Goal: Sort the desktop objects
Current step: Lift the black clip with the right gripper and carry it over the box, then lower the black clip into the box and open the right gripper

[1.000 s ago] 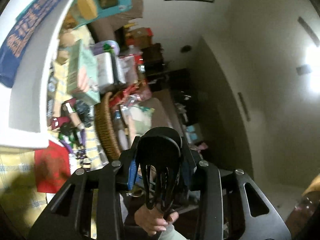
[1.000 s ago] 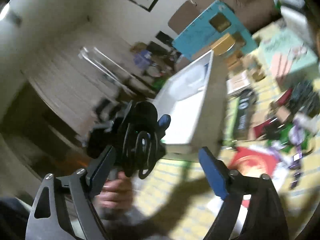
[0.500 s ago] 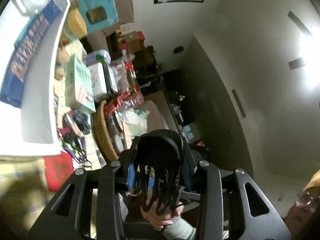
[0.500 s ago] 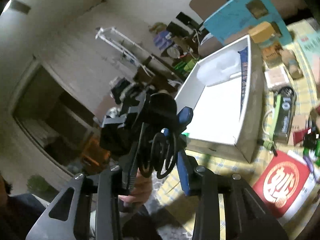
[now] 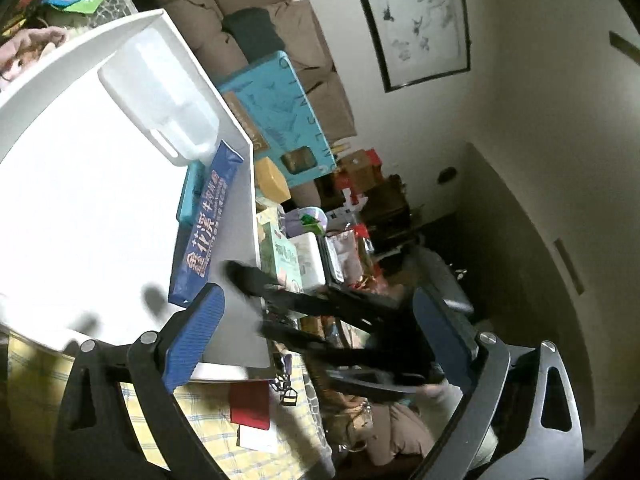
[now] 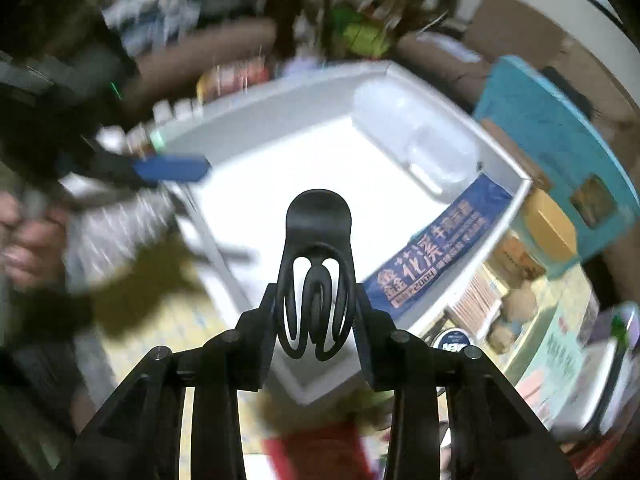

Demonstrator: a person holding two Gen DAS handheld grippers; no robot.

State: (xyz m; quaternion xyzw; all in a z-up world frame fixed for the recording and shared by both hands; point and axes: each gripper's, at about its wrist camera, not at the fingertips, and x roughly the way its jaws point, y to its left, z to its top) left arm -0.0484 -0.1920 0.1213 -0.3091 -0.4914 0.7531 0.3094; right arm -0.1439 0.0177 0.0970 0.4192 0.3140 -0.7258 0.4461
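Note:
A black hair claw clip [image 6: 316, 280] stands upright between the pads of my right gripper [image 6: 316, 320], which is shut on it above the near corner of the white tray [image 6: 280, 152]. My left gripper [image 5: 318, 336] has its jaws opening wide, with no clip between its blue pads [image 5: 196, 336]. The blurred black frame of the right gripper [image 5: 340, 320] crosses that gap. One left fingertip [image 6: 172, 168] shows over the tray's left rim. In the tray [image 5: 80, 200] lie a blue printed packet [image 5: 204, 232] and a clear plastic container [image 5: 160, 100].
A teal box [image 5: 288, 120], a yellow box [image 5: 272, 180] and a green-white carton [image 5: 280, 256] crowd the tray's far side. A red booklet [image 5: 248, 400] lies on the checked cloth [image 5: 192, 432] by the tray's corner. A person's hand [image 6: 24, 236] is at the left.
The hair clip has passed from the left gripper to the right. The left jaws have spread wide. The right gripper closed on the clip and swung down over the tray.

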